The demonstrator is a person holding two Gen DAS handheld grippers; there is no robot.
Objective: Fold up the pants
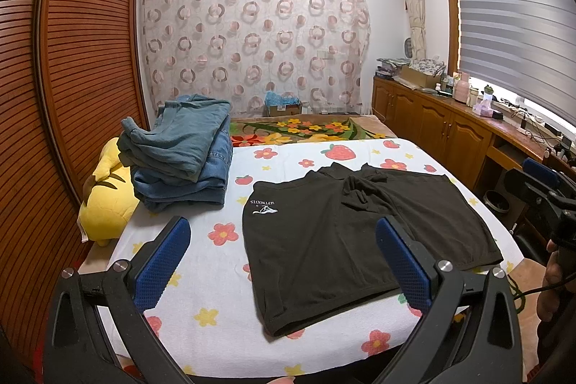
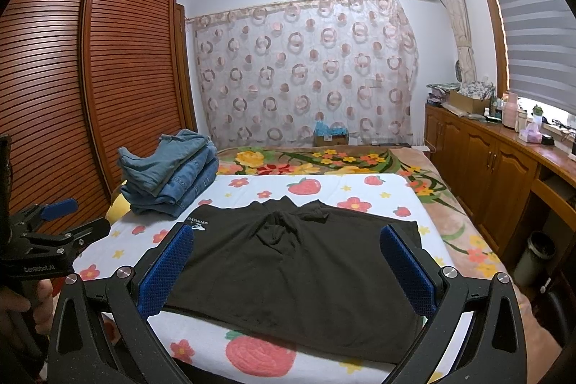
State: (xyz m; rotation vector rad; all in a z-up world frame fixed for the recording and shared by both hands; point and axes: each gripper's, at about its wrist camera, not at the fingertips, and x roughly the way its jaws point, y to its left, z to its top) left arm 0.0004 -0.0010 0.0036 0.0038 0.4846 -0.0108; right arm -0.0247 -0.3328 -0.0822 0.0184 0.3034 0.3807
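Nearest me, the bed (image 2: 201,340) edge runs under both tongs, with bare flowered sheet around the shorts. My left gripper (image 1: 284,261) and right gripper (image 2: 288,267) both gape wide, holding nothing, touching nothing. The black shorts (image 2: 288,261) lie spread flat ahead (logo at their left corner) — folded jeans (image 1: 183,161) stacked beyond, far left, well apart.
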